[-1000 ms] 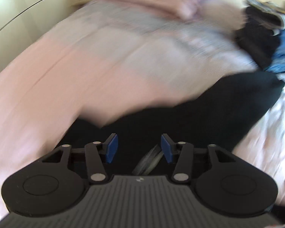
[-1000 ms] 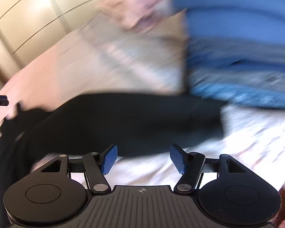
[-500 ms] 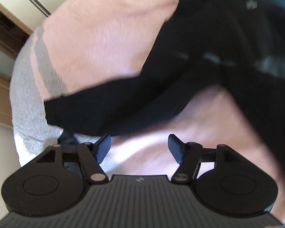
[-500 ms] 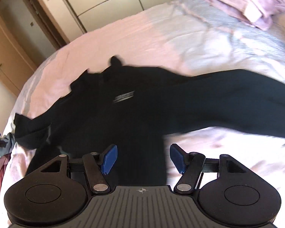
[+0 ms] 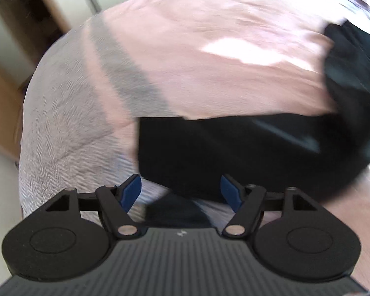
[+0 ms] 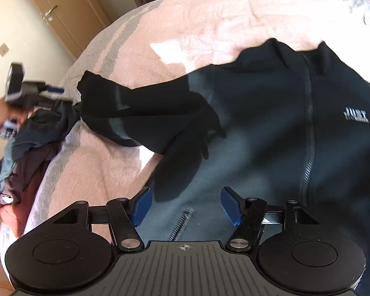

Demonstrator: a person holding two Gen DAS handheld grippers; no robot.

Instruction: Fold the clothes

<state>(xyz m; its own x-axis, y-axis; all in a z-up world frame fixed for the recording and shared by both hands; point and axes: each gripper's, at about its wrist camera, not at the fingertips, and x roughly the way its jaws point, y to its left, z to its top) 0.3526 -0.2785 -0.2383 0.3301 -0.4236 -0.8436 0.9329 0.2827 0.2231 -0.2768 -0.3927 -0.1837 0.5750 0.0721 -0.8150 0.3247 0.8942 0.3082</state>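
Left wrist view: the left tongs [image 5: 180, 192] stand wide apart, gripping nothing, above the cuff end of the black jacket's sleeve [image 5: 209, 153] on the pink bed [image 5: 209, 74]; the bed's edge curves away at left.

Right wrist view: the right tongs [image 6: 185, 206] gape wide, empty, over the black jacket [image 6: 271, 123] spread flat on the bed [image 6: 197, 17]. A clothes pile [image 6: 24, 148] sits at the bed's left edge.

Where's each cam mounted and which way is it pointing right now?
Left wrist: on the left gripper, open, looking along its fingers at the black jacket sleeve end on the pink bedspread.
Right wrist: on the right gripper, open, over the jacket's zipper front; the left gripper and hand show far left.
Shared: jacket, bedspread.
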